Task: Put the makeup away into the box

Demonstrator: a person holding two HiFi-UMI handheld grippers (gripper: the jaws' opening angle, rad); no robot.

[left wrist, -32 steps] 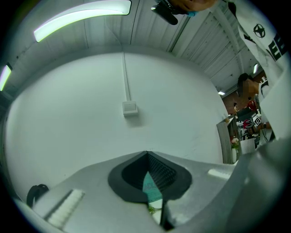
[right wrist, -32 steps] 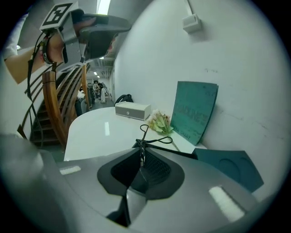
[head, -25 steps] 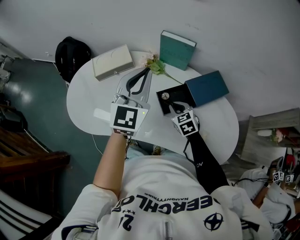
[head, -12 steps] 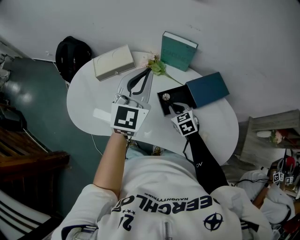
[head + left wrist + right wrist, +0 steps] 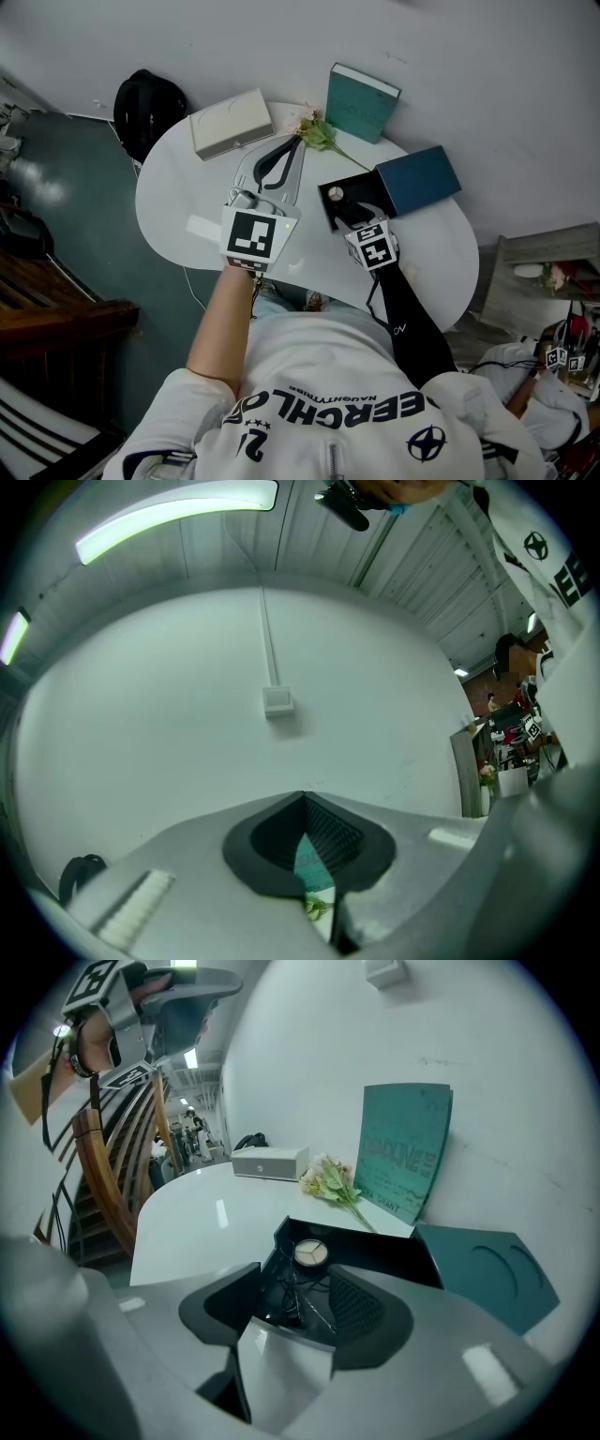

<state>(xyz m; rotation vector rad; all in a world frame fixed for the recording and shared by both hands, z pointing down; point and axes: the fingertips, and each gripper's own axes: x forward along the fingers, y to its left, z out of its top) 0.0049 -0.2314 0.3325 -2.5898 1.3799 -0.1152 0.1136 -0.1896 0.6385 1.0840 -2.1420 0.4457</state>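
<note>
Right gripper view: right gripper (image 5: pixel 298 1290) fingers just opened, empty, over the box (image 5: pixel 370 1244); left gripper (image 5: pixel 305 801) fingers closed.

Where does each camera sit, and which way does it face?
Head view: on the person's head, facing steeply down at the white table; shows torso, arms, left tongs, right tongs.
Left gripper view: on the left tongs, facing level at the wall; jaws shut.
Right gripper view: on the right tongs, tilted down into the black box; jaws just opened, nothing gripped.
Shared: head and right gripper views both show the black box and teal book.
</note>
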